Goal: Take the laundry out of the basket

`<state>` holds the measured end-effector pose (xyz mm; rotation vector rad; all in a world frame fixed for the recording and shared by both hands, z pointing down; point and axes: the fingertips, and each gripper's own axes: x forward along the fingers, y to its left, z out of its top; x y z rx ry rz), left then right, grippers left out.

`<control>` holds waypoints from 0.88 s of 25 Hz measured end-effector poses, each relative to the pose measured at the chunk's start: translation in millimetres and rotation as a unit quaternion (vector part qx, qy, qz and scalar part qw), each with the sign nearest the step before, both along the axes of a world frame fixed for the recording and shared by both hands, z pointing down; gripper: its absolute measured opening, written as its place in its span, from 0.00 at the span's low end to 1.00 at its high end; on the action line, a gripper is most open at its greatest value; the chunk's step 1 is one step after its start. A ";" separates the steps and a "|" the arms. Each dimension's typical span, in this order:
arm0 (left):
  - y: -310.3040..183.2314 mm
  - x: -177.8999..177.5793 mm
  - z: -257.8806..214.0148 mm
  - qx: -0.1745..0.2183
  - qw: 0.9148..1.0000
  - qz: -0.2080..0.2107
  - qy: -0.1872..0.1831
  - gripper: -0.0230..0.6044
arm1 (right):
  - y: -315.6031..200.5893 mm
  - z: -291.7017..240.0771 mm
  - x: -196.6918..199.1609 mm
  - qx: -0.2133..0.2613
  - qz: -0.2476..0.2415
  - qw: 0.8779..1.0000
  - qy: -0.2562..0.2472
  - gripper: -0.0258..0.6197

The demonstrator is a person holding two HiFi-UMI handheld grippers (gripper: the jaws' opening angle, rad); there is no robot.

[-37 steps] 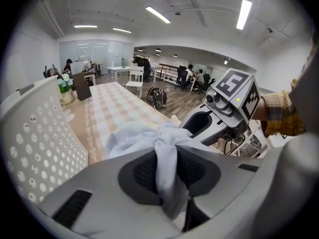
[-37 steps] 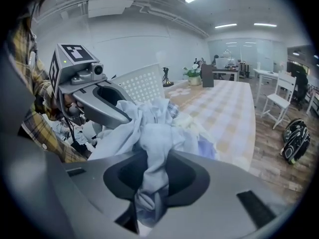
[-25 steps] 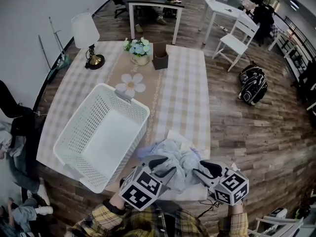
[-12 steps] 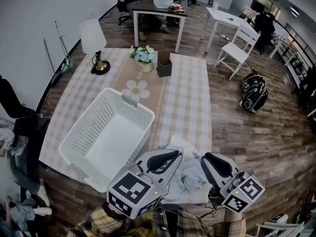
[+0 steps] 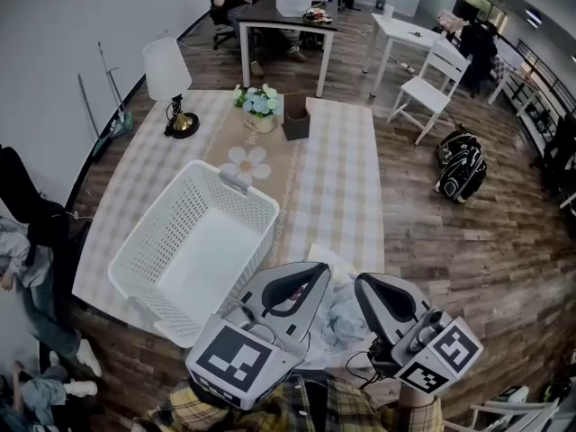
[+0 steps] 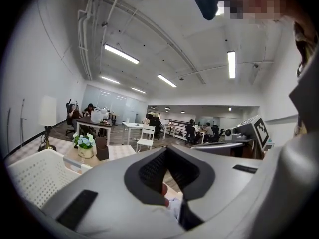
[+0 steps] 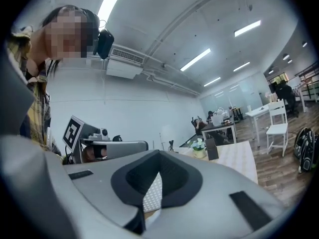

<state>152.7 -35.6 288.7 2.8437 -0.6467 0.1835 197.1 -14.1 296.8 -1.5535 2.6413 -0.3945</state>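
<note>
At the 6 o'clock edge of the checked table [image 5: 337, 178], as the head view shows it, the laundry [image 5: 340, 318] is lying in a crumpled pale blue and white heap, outside the white basket [image 5: 157, 232]. The basket is standing at about 10 o'clock from the heap, just beside it, and its floor is showing bare. The left gripper [image 5: 313, 275] is hovering over the heap's 9 o'clock side and the right gripper [image 5: 367, 288] over its 3 o'clock side, both pointing toward 12 o'clock, so the cloth is sitting between and beneath them. The left gripper's jaws are closing right together, and its own view is showing the pads meeting with only a sliver of pale cloth peeking through the notch below them, lying beyond the jaws rather than pinched. The right gripper's jaws are likewise closing flat against each other with nothing caught between them, the basket's perforated wall showing through their notch.
</note>
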 end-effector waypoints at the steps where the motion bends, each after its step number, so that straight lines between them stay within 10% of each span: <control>1: 0.5 -0.5 -0.9 0.003 1.000 -0.001 -0.001 0.09 | 0.7 -2.8 -1.2 0.004 0.000 1.000 0.000 0.03; 22: 14.8 -6.9 0.3 0.004 1.000 0.002 -0.003 0.09 | 8.7 -6.8 3.0 0.020 0.031 0.999 0.010 0.03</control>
